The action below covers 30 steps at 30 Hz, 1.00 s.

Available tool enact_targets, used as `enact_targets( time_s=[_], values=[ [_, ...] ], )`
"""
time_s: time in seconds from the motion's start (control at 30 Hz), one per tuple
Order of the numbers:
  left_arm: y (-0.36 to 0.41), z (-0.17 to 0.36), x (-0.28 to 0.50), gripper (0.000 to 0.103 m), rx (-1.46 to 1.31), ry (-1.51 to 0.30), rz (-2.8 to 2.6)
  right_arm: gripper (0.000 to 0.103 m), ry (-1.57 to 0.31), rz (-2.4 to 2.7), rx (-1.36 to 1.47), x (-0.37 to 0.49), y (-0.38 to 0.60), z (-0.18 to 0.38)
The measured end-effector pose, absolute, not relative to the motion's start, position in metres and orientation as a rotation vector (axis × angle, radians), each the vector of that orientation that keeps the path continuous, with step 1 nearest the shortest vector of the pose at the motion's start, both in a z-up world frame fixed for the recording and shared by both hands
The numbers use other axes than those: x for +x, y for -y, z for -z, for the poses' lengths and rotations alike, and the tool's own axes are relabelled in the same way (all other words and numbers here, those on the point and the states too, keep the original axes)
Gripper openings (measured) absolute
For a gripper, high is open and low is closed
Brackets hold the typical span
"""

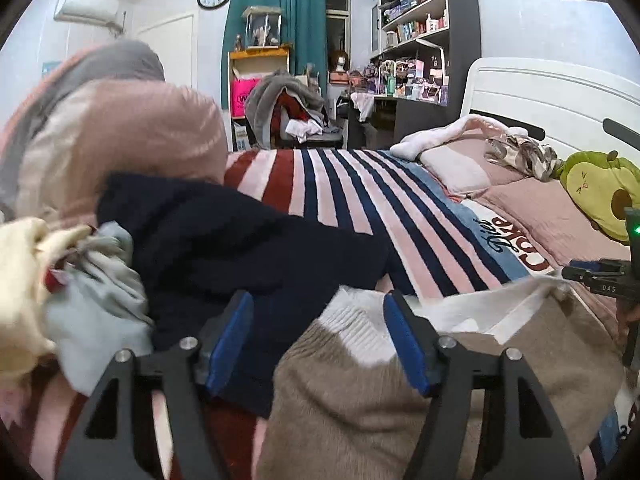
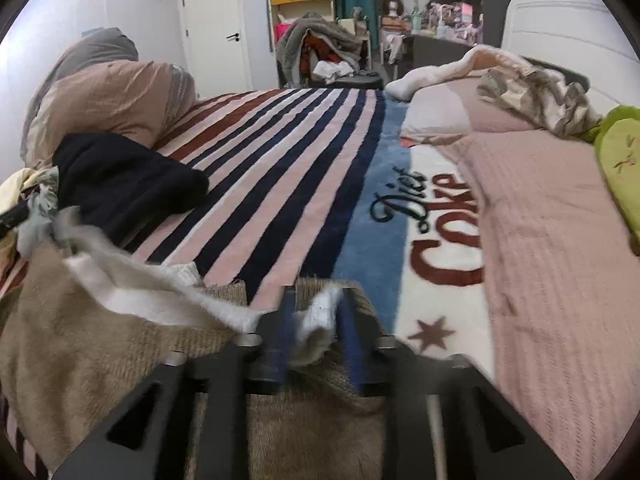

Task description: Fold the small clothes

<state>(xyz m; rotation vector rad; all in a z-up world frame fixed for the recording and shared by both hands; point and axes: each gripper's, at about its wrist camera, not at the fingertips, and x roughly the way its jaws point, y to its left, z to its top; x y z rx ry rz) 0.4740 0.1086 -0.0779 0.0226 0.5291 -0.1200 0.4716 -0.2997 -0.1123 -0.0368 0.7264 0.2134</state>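
A tan and white knit garment (image 1: 340, 380) lies on the striped blanket (image 1: 360, 192) at the near edge of the bed. My left gripper (image 1: 318, 320) is open, its blue pads (image 1: 404, 344) straddling the garment's white collar part. My right gripper (image 2: 316, 320) is shut on the tan and white garment (image 2: 100, 340), pinching a white edge (image 2: 316, 320) between its blue pads. The right gripper also shows at the right edge of the left wrist view (image 1: 608, 276). A dark navy garment (image 1: 240, 248) lies left of the tan one, also in the right wrist view (image 2: 124, 176).
A pile of pale clothes (image 1: 80, 280) lies at the left by a pink duvet roll (image 1: 120, 140). Pillows (image 2: 440, 112), a pink sheet (image 2: 552, 220) and a green avocado plush (image 1: 600, 188) lie to the right. A white headboard (image 1: 560, 96), shelves and a cluttered chair stand beyond.
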Motion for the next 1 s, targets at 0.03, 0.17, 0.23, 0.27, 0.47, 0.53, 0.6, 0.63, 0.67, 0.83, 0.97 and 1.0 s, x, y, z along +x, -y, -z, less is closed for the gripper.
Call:
enact_targets(
  time_s=[0.03, 0.17, 0.23, 0.27, 0.47, 0.53, 0.6, 0.63, 0.67, 0.83, 0.97, 1.0],
  values=[
    [-0.109, 0.074, 0.469, 0.065, 0.024, -0.525, 0.122, 0.053, -0.708, -0.184, -0.05, 0.466, 0.301, 0.108],
    [-0.104, 0.059, 0.434, 0.071, 0.037, -0.518, 0.168, 0.054, -0.677, -0.205, -0.032, 0.437, 0.302, 0.087],
    [-0.099, 0.058, 0.42, 0.073, 0.037, -0.525, 0.202, 0.054, -0.681, -0.278, 0.008, 0.42, 0.296, 0.081],
    [-0.092, 0.06, 0.412, 0.073, 0.04, -0.538, 0.233, 0.054, -0.684, -0.31, 0.018, 0.413, 0.29, 0.079],
    [-0.077, 0.093, 0.389, 0.073, 0.064, -0.613, 0.252, 0.052, -0.704, -0.558, 0.006, 0.37, 0.232, 0.085],
    [-0.086, 0.106, 0.389, 0.073, 0.038, -0.648, 0.214, 0.052, -0.741, -0.596, -0.017, 0.362, 0.215, 0.099],
    [-0.101, 0.122, 0.391, 0.073, 0.009, -0.689, 0.17, 0.051, -0.775, -0.585, -0.035, 0.36, 0.211, 0.113],
    [-0.108, 0.129, 0.391, 0.073, 0.0, -0.707, 0.146, 0.051, -0.794, -0.559, -0.055, 0.361, 0.211, 0.123],
    [-0.115, 0.139, 0.391, 0.073, -0.002, -0.731, 0.117, 0.051, -0.809, -0.531, -0.067, 0.363, 0.214, 0.132],
    [-0.138, 0.17, 0.383, 0.074, 0.005, -0.783, 0.041, 0.06, -0.849, -0.454, -0.025, 0.37, 0.237, 0.151],
    [-0.161, 0.182, 0.373, 0.074, -0.112, -0.803, 0.047, 0.06, -0.856, -0.434, -0.017, 0.366, 0.242, 0.154],
    [-0.162, 0.182, 0.37, 0.074, -0.118, -0.801, 0.046, 0.06, -0.856, -0.432, -0.017, 0.365, 0.241, 0.153]
  ],
)
